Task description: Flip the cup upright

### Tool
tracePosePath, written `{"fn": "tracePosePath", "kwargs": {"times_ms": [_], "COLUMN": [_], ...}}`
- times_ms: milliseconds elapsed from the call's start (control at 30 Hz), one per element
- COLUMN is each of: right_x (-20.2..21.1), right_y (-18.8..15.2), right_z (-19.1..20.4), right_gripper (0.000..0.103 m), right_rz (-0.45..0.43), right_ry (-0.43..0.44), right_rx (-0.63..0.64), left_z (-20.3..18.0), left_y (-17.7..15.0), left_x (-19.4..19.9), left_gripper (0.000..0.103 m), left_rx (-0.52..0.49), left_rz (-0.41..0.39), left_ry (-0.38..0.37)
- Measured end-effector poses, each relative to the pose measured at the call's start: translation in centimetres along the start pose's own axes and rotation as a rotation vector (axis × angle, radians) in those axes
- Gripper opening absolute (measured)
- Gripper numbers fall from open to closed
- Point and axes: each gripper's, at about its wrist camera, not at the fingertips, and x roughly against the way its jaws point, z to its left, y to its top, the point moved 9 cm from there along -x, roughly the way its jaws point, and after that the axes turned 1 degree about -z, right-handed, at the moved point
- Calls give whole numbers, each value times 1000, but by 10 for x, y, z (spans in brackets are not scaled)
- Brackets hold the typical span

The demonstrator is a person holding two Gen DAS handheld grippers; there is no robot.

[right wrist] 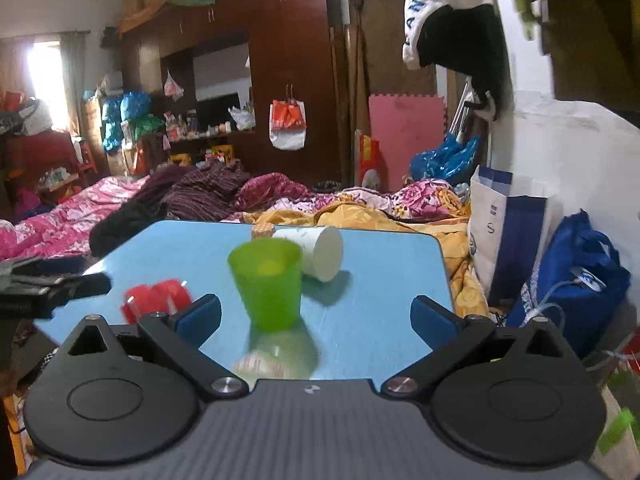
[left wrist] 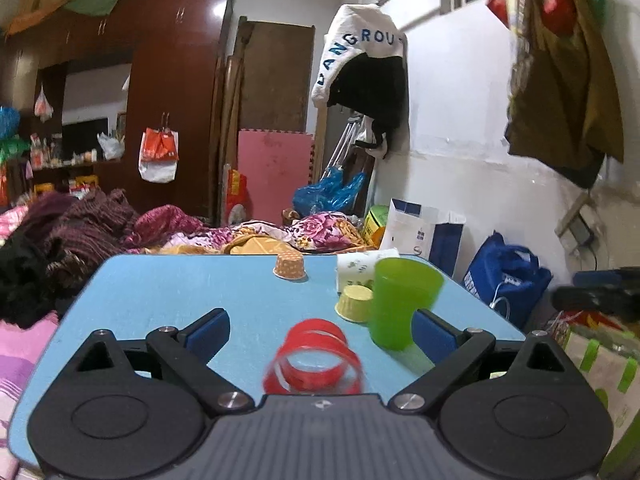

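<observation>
On the blue tabletop (left wrist: 168, 304), reading left to right: an orange dotted paper cup (left wrist: 289, 266) stands inverted near the far edge; a red ringed clear cup (left wrist: 316, 356) lies on its side directly before the left tongs (left wrist: 320, 330), mouth toward the camera; a small yellow paper cup (left wrist: 355, 303) sits inverted just beside a green plastic cup (left wrist: 404, 302), which stands upright; a white paper cup (right wrist: 316, 252) lies on its side behind the green one.

Left tongs: spread wide, holding nothing. Right tongs (right wrist: 316, 316): likewise spread and empty, with the green cup between and just ahead of the pads.

Assessment: which cup is next cannot be told. The toppled ones appear light, thin-walled and easily crushed. The red cup would likely roll. Recommend a gentle hold across the sidewall near mid-height.
</observation>
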Motion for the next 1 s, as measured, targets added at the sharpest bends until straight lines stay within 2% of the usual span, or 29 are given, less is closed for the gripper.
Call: {"fn": "tracePosePath", "kwargs": {"times_ms": [133,267,433,600,1000], "right_x": [14,6,-4,4,13], "right_y": [-10,-21,-11,-19,-32], "right_z": [2,11,15,20,25], "right_gripper": [102,102,102,102,102], "right_rz": [-28,-11,-35,-36,-35], "right_ry": [42,24,28,24,26], "right_rx": [-23,17,4,14,12], "left_z": [-14,-22,-26,-29,-36], "left_y": [-7,-14,-18,-25,-27], "left_x": [15,21,16,9,10], "left_gripper": [99,99,99,99,99], "left_rx": [-4,-20,-49,-90,-113], "left_rz": [27,60,76,99,98], "left_ry": [30,49,71,116,117]}}
